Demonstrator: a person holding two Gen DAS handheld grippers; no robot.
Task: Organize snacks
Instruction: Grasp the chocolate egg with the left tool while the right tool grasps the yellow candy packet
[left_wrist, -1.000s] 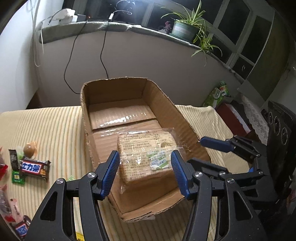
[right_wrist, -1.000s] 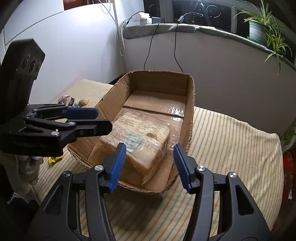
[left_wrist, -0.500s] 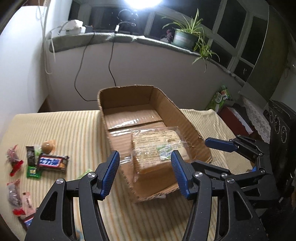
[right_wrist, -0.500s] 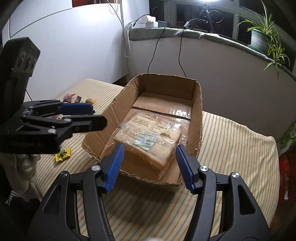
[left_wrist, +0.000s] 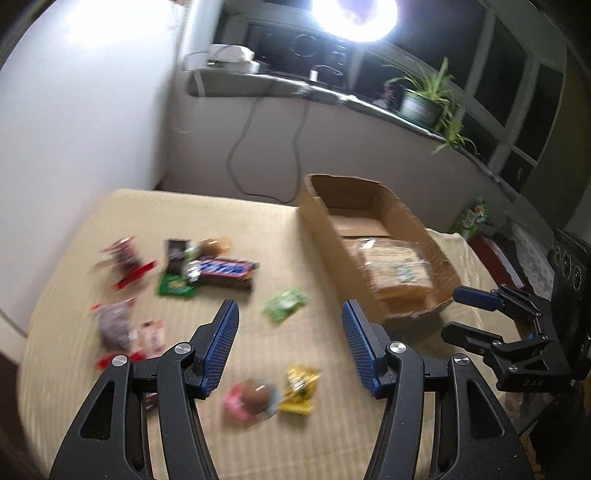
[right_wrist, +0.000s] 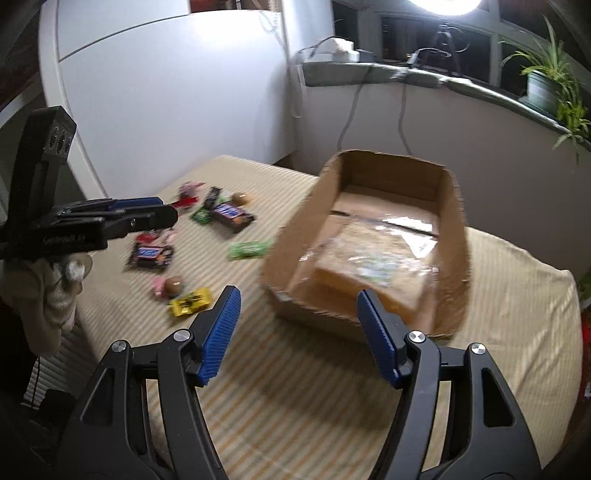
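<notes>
Striped bedding (left_wrist: 258, 206) held loose snacks (left_wrist: 221, 271) beside my box (right_wrist: 291, 240); left gripper (left_wrist: 288, 347) wide and empty, right gripper (right_wrist: 297, 334) opening empty, I judged another pickup next.

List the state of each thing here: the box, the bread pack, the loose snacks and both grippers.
Cardboard box: open-topped, upright on the bed.
Bread pack: wrapped, lying inside the box.
Loose snacks: scattered on the bed, outside the box.
Left gripper: open, empty.
Right gripper: opening, nothing between its jaws.
</notes>
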